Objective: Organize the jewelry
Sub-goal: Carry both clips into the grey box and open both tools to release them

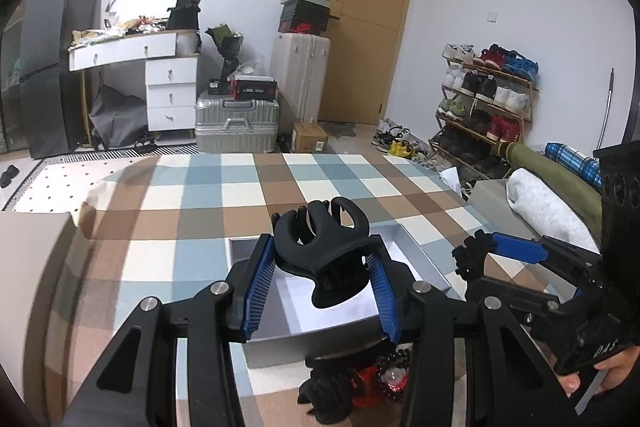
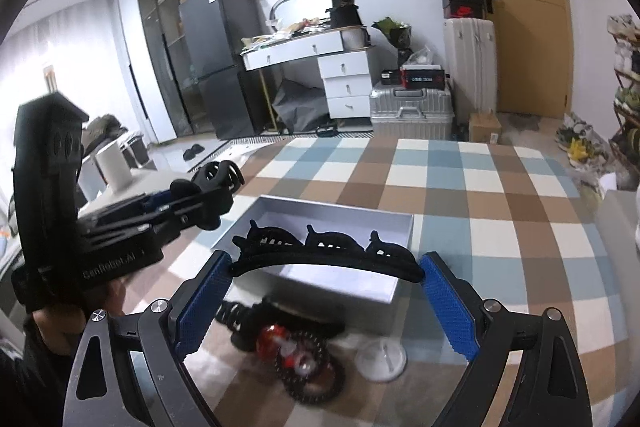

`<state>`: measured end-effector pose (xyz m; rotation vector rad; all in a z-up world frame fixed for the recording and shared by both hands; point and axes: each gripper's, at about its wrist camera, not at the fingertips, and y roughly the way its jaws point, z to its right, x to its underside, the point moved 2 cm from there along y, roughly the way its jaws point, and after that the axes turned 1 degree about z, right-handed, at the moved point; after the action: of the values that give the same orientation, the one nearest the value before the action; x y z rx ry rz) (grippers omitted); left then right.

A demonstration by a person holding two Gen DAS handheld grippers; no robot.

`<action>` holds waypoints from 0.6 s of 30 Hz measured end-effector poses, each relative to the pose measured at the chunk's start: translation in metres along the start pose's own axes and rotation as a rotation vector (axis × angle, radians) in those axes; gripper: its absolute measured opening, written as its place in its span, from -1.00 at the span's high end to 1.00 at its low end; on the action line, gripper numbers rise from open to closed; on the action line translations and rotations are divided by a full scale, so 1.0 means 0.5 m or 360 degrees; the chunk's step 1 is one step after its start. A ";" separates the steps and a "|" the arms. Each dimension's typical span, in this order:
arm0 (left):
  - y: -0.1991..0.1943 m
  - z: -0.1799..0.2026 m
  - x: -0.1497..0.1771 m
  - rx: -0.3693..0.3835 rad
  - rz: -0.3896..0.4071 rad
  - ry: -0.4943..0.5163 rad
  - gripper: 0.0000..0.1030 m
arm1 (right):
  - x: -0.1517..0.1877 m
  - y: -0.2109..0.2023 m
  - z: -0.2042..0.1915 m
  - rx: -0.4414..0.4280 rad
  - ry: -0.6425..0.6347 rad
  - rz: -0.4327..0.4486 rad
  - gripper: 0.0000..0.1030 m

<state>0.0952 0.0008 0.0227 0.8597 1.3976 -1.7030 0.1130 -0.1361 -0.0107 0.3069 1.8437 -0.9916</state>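
Note:
My left gripper (image 1: 320, 283) is shut on a black claw hair clip (image 1: 324, 247) and holds it above the open grey tray (image 1: 424, 267); it also shows in the right wrist view (image 2: 218, 183). My right gripper (image 2: 326, 287) is shut on a long black hair clip (image 2: 326, 253), held by its two ends over the near rim of the tray (image 2: 332, 283); that clip also shows in the left wrist view (image 1: 472, 255). The tray's white floor looks bare. A heap of black hair ties and red beaded pieces (image 2: 296, 355) lies on the checked cloth in front of the tray.
A small white round lid (image 2: 380, 355) lies beside the heap. The checked tablecloth (image 2: 480, 195) covers the table. A grey box (image 1: 488, 195) and pillow stand at the right. Desk, suitcases and shoe rack stand beyond the far edge.

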 end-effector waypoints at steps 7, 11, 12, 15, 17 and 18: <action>0.020 -0.006 0.025 0.0040 -0.0063 -0.0013 0.22 | 0.005 0.042 0.025 -0.0008 0.0085 -0.0057 -0.84; 0.025 -0.008 0.026 0.0014 -0.0111 -0.0009 0.22 | 0.006 0.068 0.030 -0.0036 0.0109 -0.0100 -0.84; 0.026 -0.008 0.025 0.0011 -0.0114 -0.0007 0.22 | 0.006 0.074 0.030 -0.0041 0.0106 -0.0105 -0.84; 0.027 -0.003 0.028 0.0015 -0.0135 -0.0008 0.22 | 0.008 0.088 0.027 -0.0046 0.0105 -0.0120 -0.84; 0.031 0.000 0.031 0.0005 -0.0154 -0.0001 0.22 | 0.010 0.099 0.028 -0.0059 0.0121 -0.0138 -0.84; 0.034 -0.001 0.031 0.0003 -0.0162 -0.0001 0.22 | 0.012 0.102 0.028 -0.0061 0.0123 -0.0146 -0.84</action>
<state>0.1023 -0.0028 0.0010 0.8009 1.4611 -1.7809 0.1494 -0.1152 -0.0435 0.2424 1.9595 -1.0177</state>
